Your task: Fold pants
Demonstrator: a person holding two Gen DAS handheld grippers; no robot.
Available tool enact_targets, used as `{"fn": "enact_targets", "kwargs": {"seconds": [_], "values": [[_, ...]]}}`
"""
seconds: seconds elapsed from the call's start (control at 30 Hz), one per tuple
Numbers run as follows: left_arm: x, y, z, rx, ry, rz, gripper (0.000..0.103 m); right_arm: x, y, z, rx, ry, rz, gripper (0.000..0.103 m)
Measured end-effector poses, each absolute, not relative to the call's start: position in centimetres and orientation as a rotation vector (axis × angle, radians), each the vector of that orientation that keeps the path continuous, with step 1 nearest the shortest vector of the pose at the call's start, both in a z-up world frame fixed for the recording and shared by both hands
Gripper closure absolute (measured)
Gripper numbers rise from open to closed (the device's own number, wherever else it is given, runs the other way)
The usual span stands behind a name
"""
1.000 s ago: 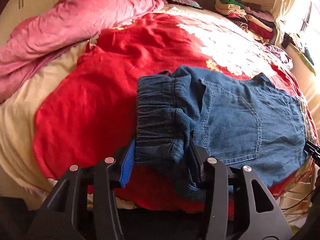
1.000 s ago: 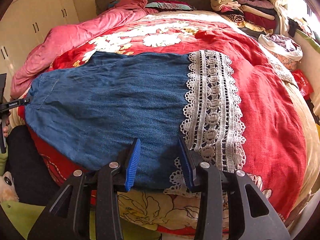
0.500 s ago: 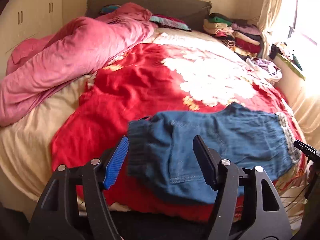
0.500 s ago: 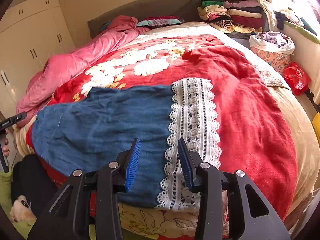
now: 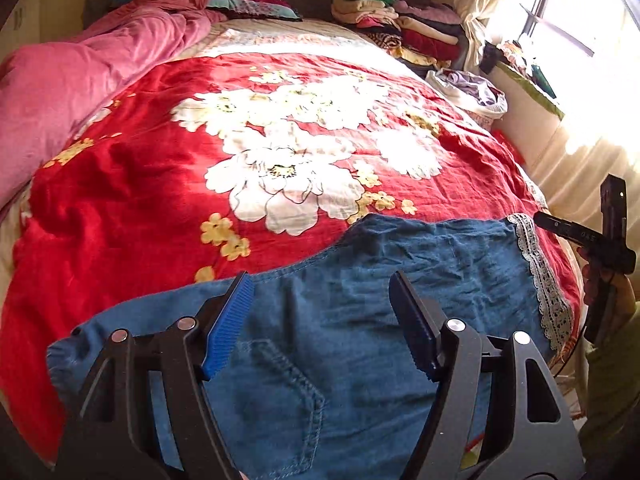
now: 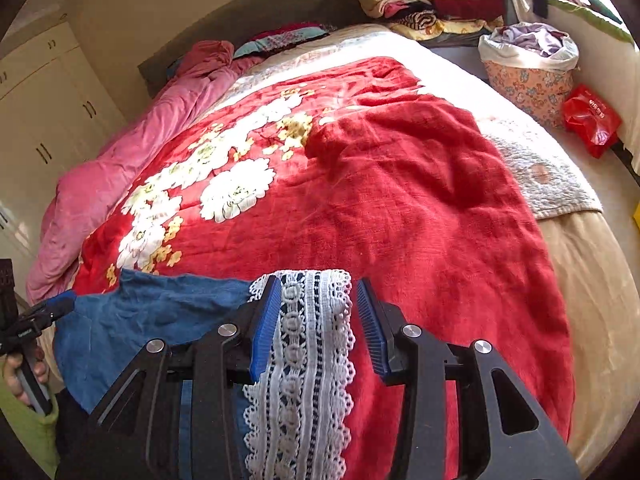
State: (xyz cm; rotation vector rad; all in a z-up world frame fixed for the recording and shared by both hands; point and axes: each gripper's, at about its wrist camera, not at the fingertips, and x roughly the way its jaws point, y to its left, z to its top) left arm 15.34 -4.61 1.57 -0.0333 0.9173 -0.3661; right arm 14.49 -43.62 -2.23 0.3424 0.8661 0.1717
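Blue denim pants point(image 5: 360, 320) lie spread flat along the near edge of the bed, back pocket up. Their waistband end is at the left of the left wrist view. Their white lace hem point(image 6: 312, 344) is at the right end. My left gripper point(image 5: 320, 280) is open above the seat of the pants, with nothing between its pads. My right gripper point(image 6: 318, 282) is open and hovers over the lace hem. The lace shows between its fingers, but the pads do not press on it.
A red blanket with white flowers point(image 5: 280, 140) covers the bed under the pants. A pink duvet point(image 5: 80, 72) is bunched along the left side. Folded clothes point(image 5: 400, 24) are stacked at the head. A flowered basket of laundry point(image 6: 528, 72) and a red bag point(image 6: 592, 120) stand beside the bed.
My left gripper let go of the bunched waistband and opened. Both grippers drew back from the pants, which now lie flat and sit lower in both views.
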Motion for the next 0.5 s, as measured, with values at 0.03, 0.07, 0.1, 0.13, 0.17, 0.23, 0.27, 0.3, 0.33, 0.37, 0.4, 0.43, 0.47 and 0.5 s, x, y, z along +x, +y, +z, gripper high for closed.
{"fn": "enact_targets", "kwargs": {"seconds": [0.03,0.07,0.1,0.13,0.17,0.23,0.27,0.3,0.33,0.37,0.4,0.43,0.47,0.5], "values": [[16.0,-5.4,1.3,-0.020,0.921,-0.376,0.041,15.3,-43.6,-2.9,0.337,0.888,0.182,0.064],[16.6,-5.9,0.9,-0.010,0.927,-0.382,0.041,15.9,-43.5,-3.6,0.336,0.908,0.183,0.064],[17.4,-6.6,0.5,-0.004,0.937,-0.393,0.041,16.4,-43.2,-4.3,0.337,0.931,0.208,0.064],[17.8,-6.8,0.3,-0.005,0.945,-0.399,0.041,16.7,-43.0,-5.0,0.336,0.945,0.227,0.064],[18.5,-7.1,-0.2,-0.004,0.960,-0.400,0.041,16.9,-42.8,-5.5,0.340,0.950,0.231,0.064],[19.6,-7.4,-1.0,-0.004,0.981,-0.398,0.041,17.0,-42.3,-6.1,0.328,0.949,0.244,0.064],[20.0,-7.4,-1.4,-0.002,0.988,-0.396,0.041,17.0,-42.2,-6.3,0.322,0.942,0.251,0.064],[20.5,-7.6,-1.8,0.001,0.998,-0.396,0.041,16.9,-42.2,-6.2,0.323,0.936,0.254,0.067],[20.9,-7.9,-2.2,-0.001,1.006,-0.403,0.041,16.8,-42.2,-6.2,0.324,0.930,0.261,0.069],[21.3,-8.0,-2.6,-0.013,1.016,-0.415,0.041,16.6,-42.2,-6.0,0.322,0.921,0.276,0.077],[21.5,-8.2,-2.9,-0.025,1.024,-0.426,0.041,16.3,-42.1,-5.8,0.314,0.911,0.286,0.080],[21.7,-8.3,-3.2,-0.043,1.031,-0.433,0.046,15.9,-41.8,-5.4,0.299,0.893,0.295,0.082],[21.8,-8.4,-3.5,-0.062,1.040,-0.440,0.072,15.4,-41.7,-5.0,0.291,0.871,0.310,0.083],[21.9,-8.6,-3.8,-0.086,1.057,-0.460,0.085,15.0,-41.6,-4.5,0.289,0.845,0.323,0.083]]}}
